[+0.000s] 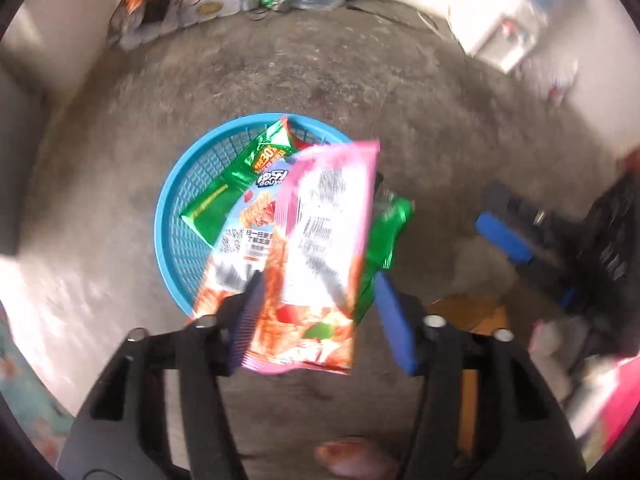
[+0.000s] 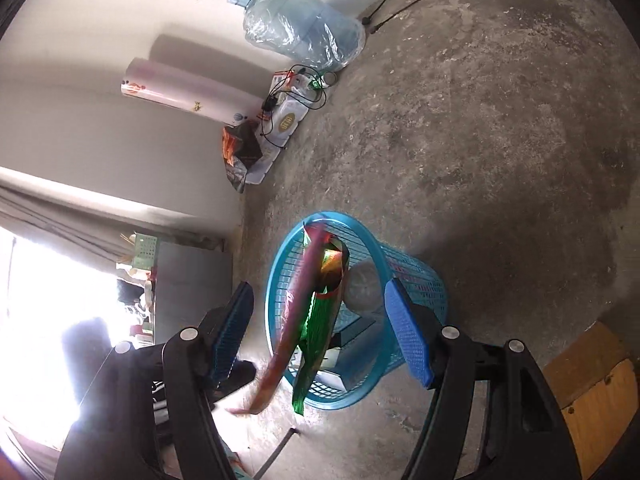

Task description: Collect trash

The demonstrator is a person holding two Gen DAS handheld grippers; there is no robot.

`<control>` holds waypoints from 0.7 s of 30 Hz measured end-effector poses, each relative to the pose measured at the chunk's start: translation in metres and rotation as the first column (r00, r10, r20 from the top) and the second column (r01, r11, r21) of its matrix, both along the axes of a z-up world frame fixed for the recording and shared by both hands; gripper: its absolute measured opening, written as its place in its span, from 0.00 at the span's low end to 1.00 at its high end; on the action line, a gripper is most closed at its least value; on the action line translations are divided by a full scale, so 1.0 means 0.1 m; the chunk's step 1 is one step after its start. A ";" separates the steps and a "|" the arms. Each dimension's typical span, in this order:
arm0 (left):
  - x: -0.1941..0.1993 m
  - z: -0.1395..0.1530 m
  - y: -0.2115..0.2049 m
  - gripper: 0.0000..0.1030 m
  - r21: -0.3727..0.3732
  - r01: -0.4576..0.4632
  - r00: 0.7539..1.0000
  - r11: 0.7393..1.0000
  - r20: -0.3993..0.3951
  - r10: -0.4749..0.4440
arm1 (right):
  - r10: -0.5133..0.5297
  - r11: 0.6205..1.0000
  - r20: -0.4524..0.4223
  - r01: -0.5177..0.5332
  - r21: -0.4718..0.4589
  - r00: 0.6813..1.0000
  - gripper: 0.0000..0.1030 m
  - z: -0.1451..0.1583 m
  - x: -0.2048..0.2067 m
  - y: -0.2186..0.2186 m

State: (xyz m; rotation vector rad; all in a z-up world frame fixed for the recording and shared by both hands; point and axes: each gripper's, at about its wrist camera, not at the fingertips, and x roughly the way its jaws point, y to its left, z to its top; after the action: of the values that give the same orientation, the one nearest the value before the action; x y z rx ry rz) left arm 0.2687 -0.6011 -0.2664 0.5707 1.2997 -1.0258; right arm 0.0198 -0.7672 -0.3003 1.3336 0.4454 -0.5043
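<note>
A blue plastic basket [image 1: 176, 216] stands on the concrete floor; it also shows in the right wrist view [image 2: 416, 276]. A pink snack wrapper [image 1: 320, 256] hangs between the wide-open fingers of my left gripper [image 1: 324, 312], above the basket; whether a finger still touches it I cannot tell. A green wrapper [image 1: 236, 176] lies across the basket rim. In the right wrist view the pink wrapper [image 2: 296, 308] and the green wrapper [image 2: 320, 332] hang over the basket. My right gripper [image 2: 320, 332] is open and empty beside the basket.
A large water bottle [image 2: 304, 24], a pink roll [image 2: 188, 88], boxes and cables [image 2: 284, 120] line the wall. A wooden block [image 2: 592, 376] lies on the floor at right. A white appliance [image 1: 504, 28] stands at the far right.
</note>
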 end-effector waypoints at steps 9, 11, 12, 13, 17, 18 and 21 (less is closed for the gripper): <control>0.21 0.82 0.54 0.59 -0.189 -0.146 0.987 0.971 -0.087 0.132 | 0.002 0.999 0.002 -0.002 -0.049 1.000 0.64 0.20 0.04 0.12; 0.19 1.10 0.66 0.59 -0.232 -0.127 0.991 0.964 -0.064 0.115 | 0.010 0.997 0.001 -0.010 -0.081 1.000 0.64 0.35 0.08 0.17; 0.14 1.27 0.79 0.59 -0.258 -0.116 0.993 0.959 -0.045 0.108 | 0.017 0.995 0.003 -0.016 -0.097 1.000 0.64 0.43 0.11 0.20; 0.09 1.44 0.93 0.59 -0.279 -0.106 0.994 0.954 -0.027 0.103 | 0.024 0.993 0.000 -0.024 -0.114 1.000 0.64 0.52 0.13 0.24; -0.18 2.03 1.58 0.67 -0.377 -0.079 0.993 0.923 0.050 0.106 | 0.081 0.971 -0.004 -0.080 -0.224 0.997 0.64 1.05 0.25 0.56; -0.27 2.18 1.77 0.72 -0.398 -0.077 0.990 0.914 0.077 0.117 | 0.096 0.962 -0.006 -0.094 -0.257 0.995 0.64 1.21 0.26 0.69; -0.50 2.51 2.32 0.81 -0.444 -0.103 0.973 0.890 0.142 0.184 | 0.155 0.921 0.007 -0.142 -0.363 0.988 0.64 1.67 0.27 1.16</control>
State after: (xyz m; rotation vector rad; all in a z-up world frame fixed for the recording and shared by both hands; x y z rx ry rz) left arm 0.2183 -0.3690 -0.0151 0.2135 0.8975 -1.0713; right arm 0.0467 -0.6515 -0.1330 0.9437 0.3984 -0.4118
